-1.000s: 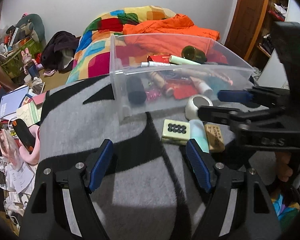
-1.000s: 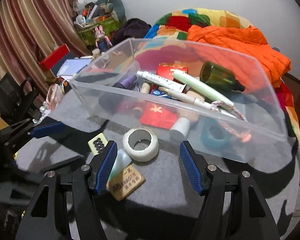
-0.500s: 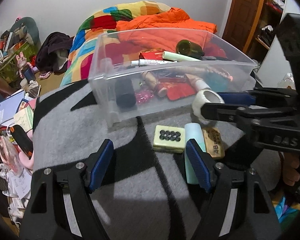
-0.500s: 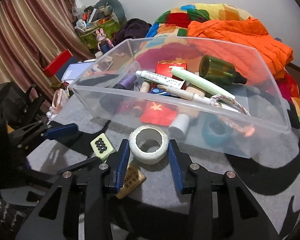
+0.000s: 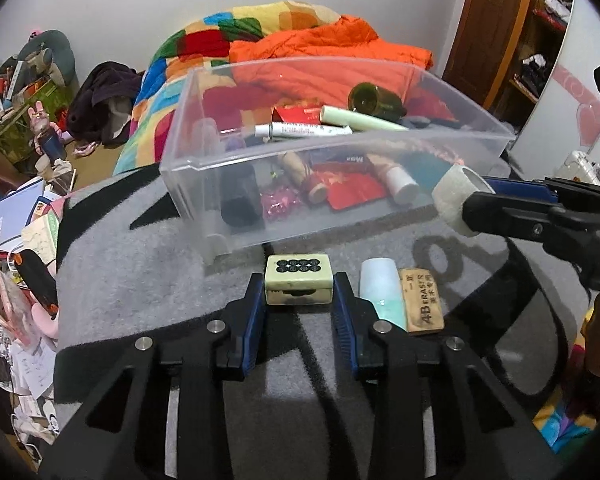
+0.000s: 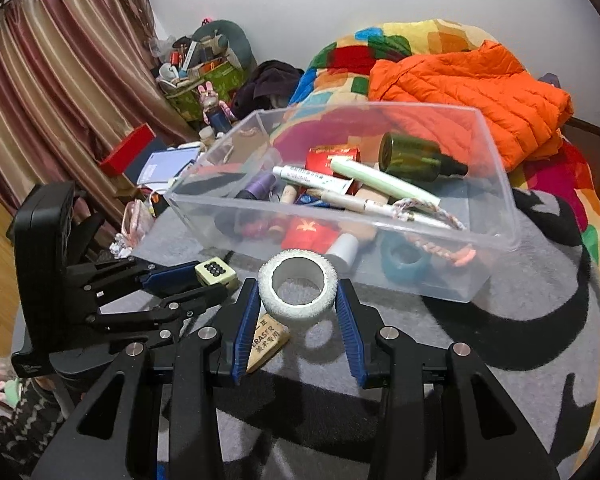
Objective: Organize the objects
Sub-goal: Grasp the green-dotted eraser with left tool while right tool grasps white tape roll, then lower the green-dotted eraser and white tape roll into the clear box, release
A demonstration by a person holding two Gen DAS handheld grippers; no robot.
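Your left tool (image 5: 299, 308) closing on mahjong tile (image 5: 299, 285), pads at its sides, tile on grey blanket (image 5: 140, 272) near clear bin (image 5: 204, 168). Your right tool (image 6: 297, 308) clamps white tape roll (image 6: 298, 290), lifted just short of bin's near wall. Bin holds many items. Left outside, right of tile: pale green tube (image 5: 382, 292), brown eraser (image 5: 422, 302).

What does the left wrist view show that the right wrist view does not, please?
Only the left view: a wooden door and a pale capped tube beside the eraser. Only the right view: striped curtains and a teal ring inside the bin. Both: the clear bin, the left gripper closing on the tile, and the right gripper holding the tape roll.
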